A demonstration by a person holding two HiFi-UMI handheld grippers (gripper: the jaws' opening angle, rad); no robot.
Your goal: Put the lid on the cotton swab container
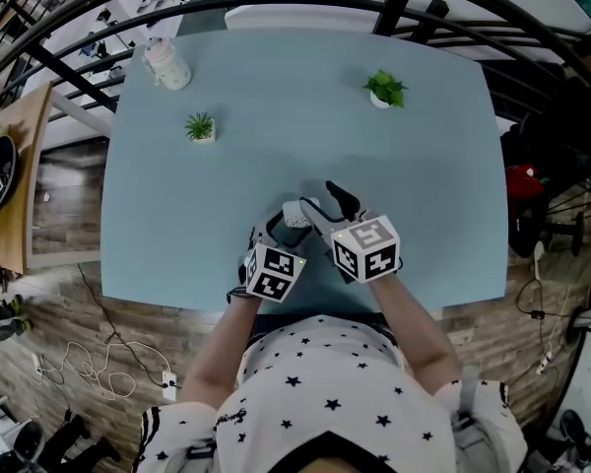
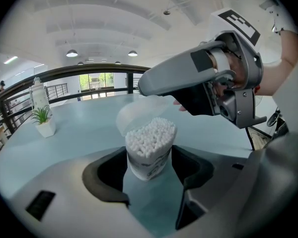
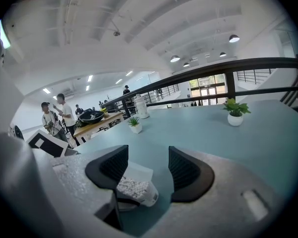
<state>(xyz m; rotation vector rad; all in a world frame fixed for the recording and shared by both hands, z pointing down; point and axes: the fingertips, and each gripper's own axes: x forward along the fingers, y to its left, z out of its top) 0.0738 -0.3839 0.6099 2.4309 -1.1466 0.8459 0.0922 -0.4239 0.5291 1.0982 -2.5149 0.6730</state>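
I see the cotton swab container (image 1: 295, 215) at the table's (image 1: 433, 166) near edge, middle, between the left gripper's (image 1: 288, 223) jaws — right gripper (image 1: 325, 205) just right. Bottle (image 1: 167, 65) at far-left corner, left plant (image 1: 200, 126) before it, right plant (image 1: 384, 89) toward far-right.

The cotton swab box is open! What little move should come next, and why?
Probably the right claw should tip the raised lid down over the swabs. The left claw grips the cotton swab container, its swabs are uncovered, and the right claw is open with the lid right beside it.
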